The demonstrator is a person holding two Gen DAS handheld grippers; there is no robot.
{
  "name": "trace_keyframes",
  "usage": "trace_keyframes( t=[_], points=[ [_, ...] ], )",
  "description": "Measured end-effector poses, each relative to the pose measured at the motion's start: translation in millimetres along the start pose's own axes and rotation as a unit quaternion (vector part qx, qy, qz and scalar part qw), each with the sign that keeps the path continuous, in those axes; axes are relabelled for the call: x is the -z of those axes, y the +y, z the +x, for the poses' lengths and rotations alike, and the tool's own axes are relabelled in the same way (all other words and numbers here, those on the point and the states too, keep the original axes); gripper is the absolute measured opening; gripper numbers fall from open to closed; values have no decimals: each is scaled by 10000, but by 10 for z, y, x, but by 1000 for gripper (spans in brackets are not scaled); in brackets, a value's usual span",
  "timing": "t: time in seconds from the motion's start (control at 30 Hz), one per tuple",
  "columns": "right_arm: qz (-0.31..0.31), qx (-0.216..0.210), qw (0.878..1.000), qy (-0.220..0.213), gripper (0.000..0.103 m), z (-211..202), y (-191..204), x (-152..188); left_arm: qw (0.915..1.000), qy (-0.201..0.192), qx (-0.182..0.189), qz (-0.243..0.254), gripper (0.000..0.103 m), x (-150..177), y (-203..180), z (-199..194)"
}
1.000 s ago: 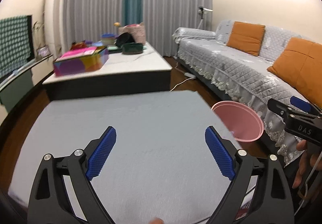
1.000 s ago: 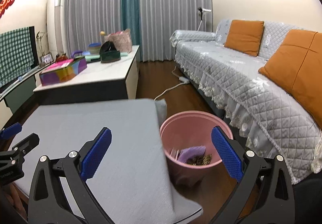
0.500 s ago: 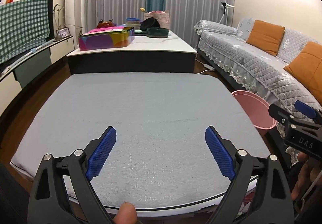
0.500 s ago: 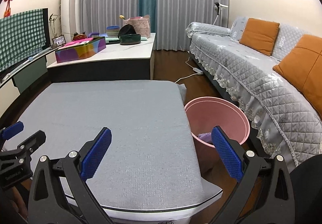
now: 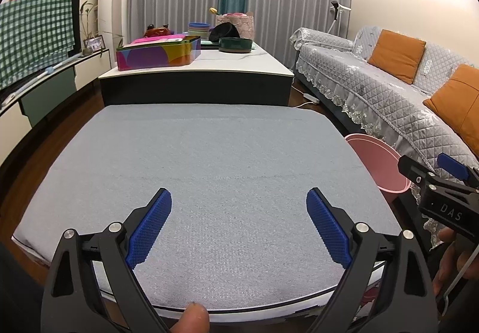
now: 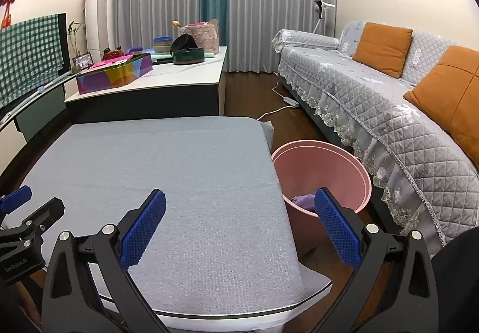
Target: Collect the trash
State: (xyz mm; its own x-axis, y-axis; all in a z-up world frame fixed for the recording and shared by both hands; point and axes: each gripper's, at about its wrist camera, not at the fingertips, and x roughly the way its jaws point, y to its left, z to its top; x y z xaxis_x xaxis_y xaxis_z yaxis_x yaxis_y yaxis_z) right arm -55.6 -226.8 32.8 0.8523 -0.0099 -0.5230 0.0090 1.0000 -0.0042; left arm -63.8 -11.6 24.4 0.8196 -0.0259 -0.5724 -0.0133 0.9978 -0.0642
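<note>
A pink waste bucket [image 6: 323, 174] stands on the floor at the right edge of a low table covered with grey-blue cloth [image 6: 167, 171]; a purple scrap [image 6: 302, 200] lies inside it. The same bucket [image 5: 378, 164] shows at the right of the left wrist view. My left gripper [image 5: 239, 228] is open over the near part of the cloth [image 5: 224, 171], nothing between its fingers. My right gripper [image 6: 239, 228] is open too, straddling the table's right edge, its right pad [image 6: 336, 231] in front of the bucket. No trash shows on the cloth.
A long coffee table [image 5: 197, 72] beyond holds a colourful box [image 5: 158, 54], bowls and a basket. A grey quilted sofa [image 6: 389, 111] with orange cushions runs along the right. A white power strip and cord [image 6: 284, 104] lie on the wooden floor. A cabinet stands left.
Both views have swung left and pulled back from the bucket, so the cloth-covered table now fills them. Both grippers stayed open the whole time.
</note>
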Motion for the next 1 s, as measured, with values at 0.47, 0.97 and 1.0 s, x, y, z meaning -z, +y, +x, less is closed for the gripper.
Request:
trace_keyframes(
  t=[0.47, 0.97, 1.0],
  points=[
    [-32, -7, 10000, -3, 98, -13, 0, -2, 10000, -1, -2, -3, 89, 15, -7, -26],
    [-49, 5, 10000, -8, 98, -7, 26, -6, 10000, 4, -1, -6, 89, 12, -20, -5],
    [-53, 5, 10000, -12, 98, -9, 27, -8, 10000, 5, -10, -3, 89, 14, -20, -3]
  ],
)
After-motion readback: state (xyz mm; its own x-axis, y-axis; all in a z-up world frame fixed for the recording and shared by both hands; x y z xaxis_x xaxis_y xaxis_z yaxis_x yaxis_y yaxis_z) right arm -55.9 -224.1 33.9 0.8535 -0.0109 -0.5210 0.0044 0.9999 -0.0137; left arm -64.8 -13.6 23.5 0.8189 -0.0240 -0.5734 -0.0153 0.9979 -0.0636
